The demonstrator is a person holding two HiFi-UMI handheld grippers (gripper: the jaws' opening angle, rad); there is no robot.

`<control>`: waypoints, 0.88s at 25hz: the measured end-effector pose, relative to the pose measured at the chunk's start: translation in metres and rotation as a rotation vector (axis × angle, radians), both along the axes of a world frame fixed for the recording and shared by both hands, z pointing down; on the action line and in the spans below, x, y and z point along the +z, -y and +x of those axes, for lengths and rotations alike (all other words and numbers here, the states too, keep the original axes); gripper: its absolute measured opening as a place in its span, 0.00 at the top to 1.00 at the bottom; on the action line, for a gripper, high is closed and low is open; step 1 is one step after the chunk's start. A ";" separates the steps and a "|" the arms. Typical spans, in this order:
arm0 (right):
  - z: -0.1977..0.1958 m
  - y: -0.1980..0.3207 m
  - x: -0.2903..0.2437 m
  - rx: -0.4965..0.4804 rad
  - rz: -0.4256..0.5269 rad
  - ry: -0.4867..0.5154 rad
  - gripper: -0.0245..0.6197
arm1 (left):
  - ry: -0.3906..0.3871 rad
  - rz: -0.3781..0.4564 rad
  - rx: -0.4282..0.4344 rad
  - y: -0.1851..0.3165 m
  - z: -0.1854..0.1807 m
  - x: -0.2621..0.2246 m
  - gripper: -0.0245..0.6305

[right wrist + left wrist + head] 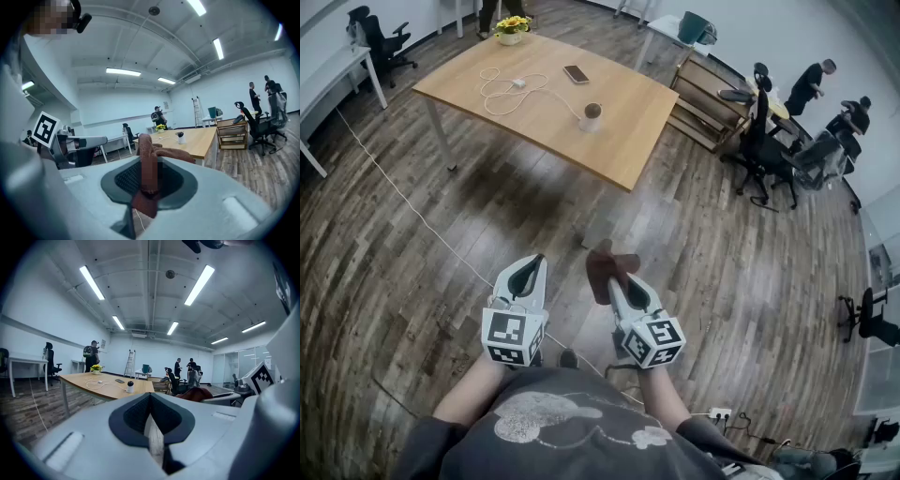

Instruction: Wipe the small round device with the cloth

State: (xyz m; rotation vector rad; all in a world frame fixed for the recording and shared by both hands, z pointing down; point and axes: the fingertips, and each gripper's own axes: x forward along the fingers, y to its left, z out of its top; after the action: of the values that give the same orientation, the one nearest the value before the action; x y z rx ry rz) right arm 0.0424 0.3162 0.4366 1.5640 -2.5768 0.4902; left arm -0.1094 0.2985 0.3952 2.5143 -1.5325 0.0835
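Head view: right tool (617, 287) pinches one cloth (604, 265); one device (592, 116) on table (623, 98).

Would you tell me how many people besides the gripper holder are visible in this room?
3: one person beyond the table by the flowers, two people at the far right. Others may be hidden.

Table (623, 141) with device (592, 115), phone (576, 74), cable (500, 95)

A wooden table (628, 112) bears a phone (576, 73), a white cable (516, 84) and yellow flowers (513, 25).
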 end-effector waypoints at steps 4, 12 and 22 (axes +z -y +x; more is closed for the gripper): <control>0.006 -0.005 -0.003 0.052 -0.003 -0.018 0.86 | -0.022 -0.009 0.035 -0.002 -0.001 0.001 0.93; -0.023 0.015 -0.012 0.078 0.037 -0.035 0.86 | -0.019 0.021 0.062 0.028 -0.030 -0.011 0.93; -0.026 0.009 -0.018 0.112 0.032 -0.078 0.86 | -0.039 0.004 0.087 0.041 -0.030 -0.007 0.93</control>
State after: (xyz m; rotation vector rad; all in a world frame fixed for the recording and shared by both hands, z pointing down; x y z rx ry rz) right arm 0.0162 0.3069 0.4182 1.7091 -2.4627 0.3904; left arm -0.1393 0.2577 0.3881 2.5697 -1.4105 0.0441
